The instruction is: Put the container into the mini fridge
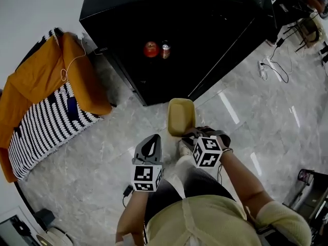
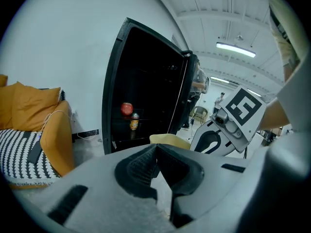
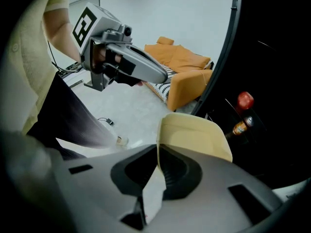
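The black mini fridge (image 1: 123, 9) stands open ahead of me, with a red apple (image 1: 150, 49) and a can (image 1: 165, 51) on a shelf inside. My right gripper (image 1: 187, 135) is shut on the near rim of a tan plastic container (image 1: 181, 116), held above the floor in front of the fridge. In the right gripper view the container (image 3: 197, 136) rises from the closed jaws of the right gripper (image 3: 158, 148), short of the fridge opening. My left gripper (image 1: 150, 143) hangs beside it, shut on nothing. The left gripper view shows its jaws closed and empty, with the container (image 2: 167, 140) beyond them.
An orange sofa (image 1: 46, 81) with a striped blanket (image 1: 41, 127) stands left of the fridge, with a phone and cable on it. The fridge door (image 1: 233, 45) swings out to the right. Cables and a power strip (image 1: 263, 70) lie on the marble floor at the right.
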`<state>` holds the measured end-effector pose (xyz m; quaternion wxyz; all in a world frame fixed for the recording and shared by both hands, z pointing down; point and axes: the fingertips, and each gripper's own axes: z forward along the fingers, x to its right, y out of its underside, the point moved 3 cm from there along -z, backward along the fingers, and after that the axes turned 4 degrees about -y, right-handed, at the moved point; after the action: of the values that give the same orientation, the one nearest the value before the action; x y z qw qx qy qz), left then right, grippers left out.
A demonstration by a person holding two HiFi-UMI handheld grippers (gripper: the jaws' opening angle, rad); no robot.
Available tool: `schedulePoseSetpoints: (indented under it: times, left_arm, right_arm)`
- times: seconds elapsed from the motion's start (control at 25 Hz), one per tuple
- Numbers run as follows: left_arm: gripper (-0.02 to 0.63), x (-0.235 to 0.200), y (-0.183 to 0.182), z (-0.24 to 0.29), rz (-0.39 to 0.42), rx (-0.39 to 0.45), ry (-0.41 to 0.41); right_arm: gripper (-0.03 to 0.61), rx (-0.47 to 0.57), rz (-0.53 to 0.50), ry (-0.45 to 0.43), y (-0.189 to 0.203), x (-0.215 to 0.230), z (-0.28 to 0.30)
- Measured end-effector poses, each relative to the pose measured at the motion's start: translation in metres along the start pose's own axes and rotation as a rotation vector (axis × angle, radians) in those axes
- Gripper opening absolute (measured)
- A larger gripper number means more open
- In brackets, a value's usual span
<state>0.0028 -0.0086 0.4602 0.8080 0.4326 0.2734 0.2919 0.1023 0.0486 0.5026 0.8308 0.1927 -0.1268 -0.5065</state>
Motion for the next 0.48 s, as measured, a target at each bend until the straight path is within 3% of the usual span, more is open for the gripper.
schedulePoseSetpoints:
  times: [0.48]
  left_arm:
    - [0.023, 0.007, 0.021, 0.035, -0.074, 0.005, -0.103]
  right_arm:
    - [0.035, -0.017, -0.125, -0.04, 0.022, 0.049, 0.028]
